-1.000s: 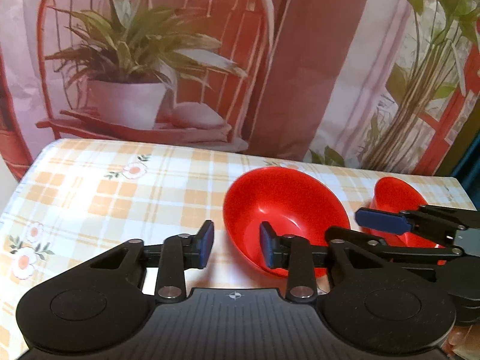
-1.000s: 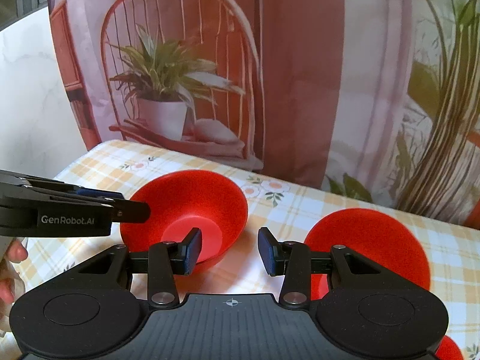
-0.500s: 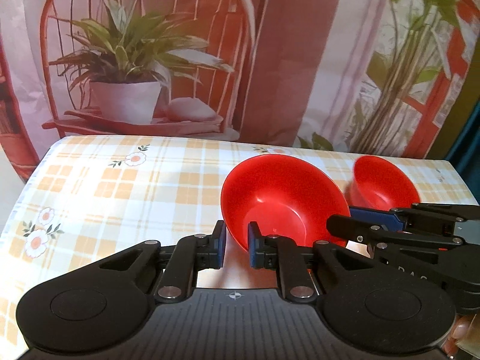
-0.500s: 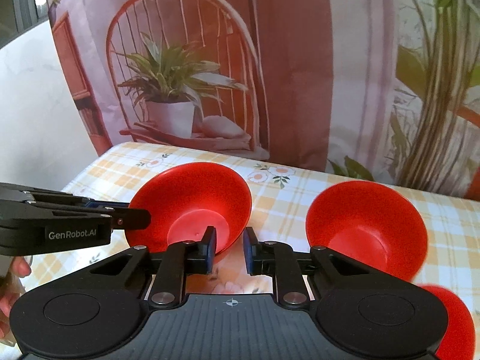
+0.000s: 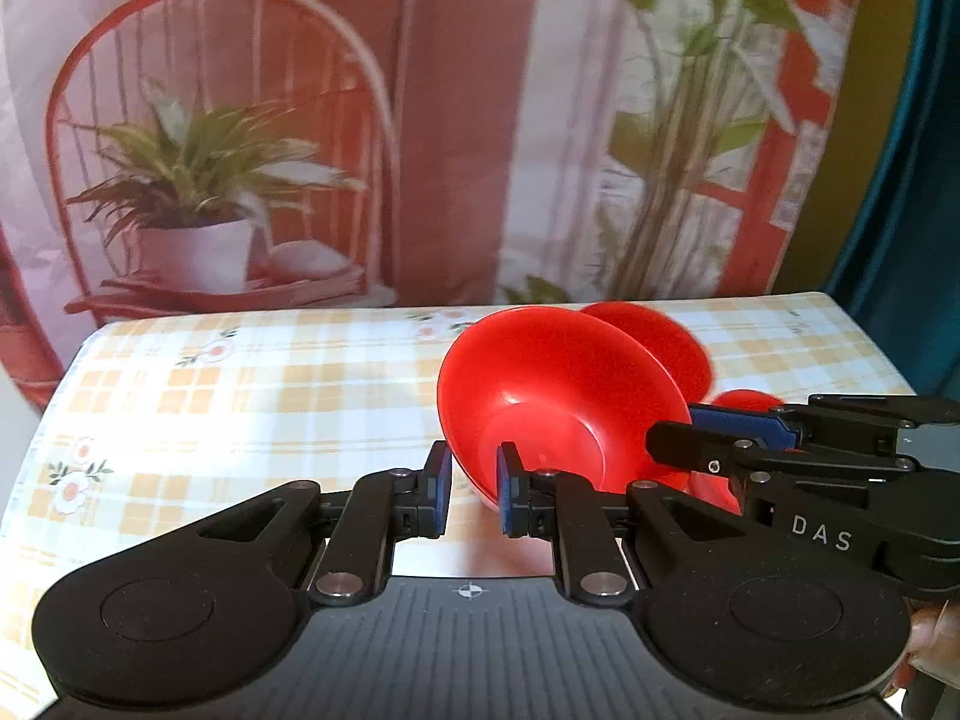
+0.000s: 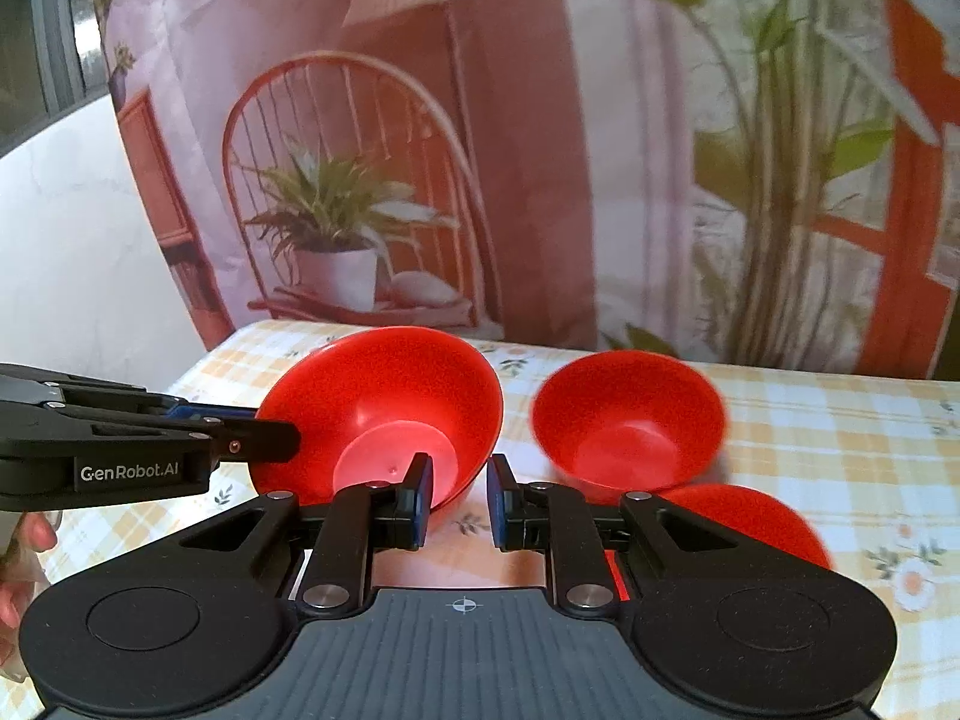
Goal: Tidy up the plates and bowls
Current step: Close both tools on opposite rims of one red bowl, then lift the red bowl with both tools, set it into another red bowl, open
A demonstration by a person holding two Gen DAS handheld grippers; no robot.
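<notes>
A wide red bowl (image 5: 558, 396) is tilted and lifted off the checked table. My left gripper (image 5: 474, 495) is shut on its near rim, and my right gripper (image 6: 457, 501) is shut on its right rim; the bowl also shows in the right wrist view (image 6: 384, 408). The right gripper appears from the side in the left wrist view (image 5: 738, 438), the left gripper in the right wrist view (image 6: 240, 432). A second, deeper red bowl (image 6: 627, 420) stands to the right. A third red dish (image 6: 750, 519) lies nearer, partly hidden by my right gripper.
The table (image 5: 270, 384) has a yellow checked cloth with flowers. A printed backdrop of a chair and plants (image 5: 228, 180) hangs right behind the far edge. The table's right edge (image 5: 864, 330) is near the bowls.
Both grippers have closed from open onto the wide bowl's rim, and the bowl has risen and tilted. The views have lifted with it.
</notes>
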